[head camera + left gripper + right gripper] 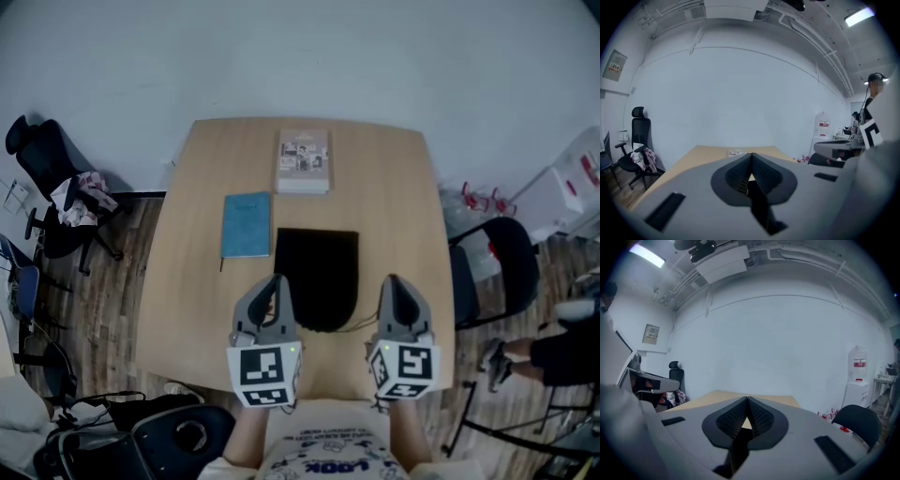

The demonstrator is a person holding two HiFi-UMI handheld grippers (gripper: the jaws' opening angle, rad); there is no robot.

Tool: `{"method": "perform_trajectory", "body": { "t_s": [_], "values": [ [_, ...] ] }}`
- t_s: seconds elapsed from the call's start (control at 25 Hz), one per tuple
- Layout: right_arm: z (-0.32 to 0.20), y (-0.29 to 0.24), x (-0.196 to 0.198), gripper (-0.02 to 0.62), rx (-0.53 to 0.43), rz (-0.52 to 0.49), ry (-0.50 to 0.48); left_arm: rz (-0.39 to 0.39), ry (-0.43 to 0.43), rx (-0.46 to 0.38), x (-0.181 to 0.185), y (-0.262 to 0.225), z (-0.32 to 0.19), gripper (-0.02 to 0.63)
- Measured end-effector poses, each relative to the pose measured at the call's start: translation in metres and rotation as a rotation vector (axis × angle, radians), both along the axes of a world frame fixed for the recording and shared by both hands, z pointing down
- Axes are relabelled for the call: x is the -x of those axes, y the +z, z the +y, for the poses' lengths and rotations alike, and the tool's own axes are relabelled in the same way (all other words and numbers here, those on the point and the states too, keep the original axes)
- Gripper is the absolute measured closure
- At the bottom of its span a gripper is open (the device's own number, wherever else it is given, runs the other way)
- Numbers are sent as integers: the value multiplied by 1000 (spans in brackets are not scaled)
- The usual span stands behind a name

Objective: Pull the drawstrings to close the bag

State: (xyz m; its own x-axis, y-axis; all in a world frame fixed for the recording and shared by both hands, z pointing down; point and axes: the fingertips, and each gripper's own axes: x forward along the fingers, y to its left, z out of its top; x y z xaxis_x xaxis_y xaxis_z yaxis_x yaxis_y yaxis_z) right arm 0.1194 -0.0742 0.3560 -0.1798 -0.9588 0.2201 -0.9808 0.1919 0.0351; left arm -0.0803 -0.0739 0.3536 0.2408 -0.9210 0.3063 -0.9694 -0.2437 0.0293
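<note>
Now left tongs (278,279) and right tongs (391,279), closed, hover over a wooden table (192,281) by a white wall (300,56).

A light wooden table (183,281) was seen. On it were laid a black bag (317,277) toward the near edge, a blue notebook (246,225) just beside its left, and a pale book (304,160) farther back.

On the counter (394,187) the bag (319,272) lies nearest, a notebook (246,225) to its left, a book (304,160) behind
</note>
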Motion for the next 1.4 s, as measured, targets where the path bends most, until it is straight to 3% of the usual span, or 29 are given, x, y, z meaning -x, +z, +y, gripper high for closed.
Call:
{"method": "perform_trajectory", "body": {
  "t_s": [0.24,0.4,0.52,0.88,1.12,1.4],
  "values": [
    [0,-14,5,594,-62,12,-18,-15,-5,-55,1,-11,3,603],
    [5,-18,3,594,-85,5,-18,31,-21,-83,-2,-21,8,603],
    [10,-18,0,594,-86,6,-21,21,-21,-96,-4,-22,13,604],
    [2,-13,-2,594,-66,7,-13,-4,-13,-80,0,-15,5,604],
    [2,-13,-4,594,-65,5,-8,31,-29,-71,-2,-17,4,604],
    [0,-13,-7,594,-65,6,-5,-4,-22,-69,2,-14,2,604]
  ]
}}
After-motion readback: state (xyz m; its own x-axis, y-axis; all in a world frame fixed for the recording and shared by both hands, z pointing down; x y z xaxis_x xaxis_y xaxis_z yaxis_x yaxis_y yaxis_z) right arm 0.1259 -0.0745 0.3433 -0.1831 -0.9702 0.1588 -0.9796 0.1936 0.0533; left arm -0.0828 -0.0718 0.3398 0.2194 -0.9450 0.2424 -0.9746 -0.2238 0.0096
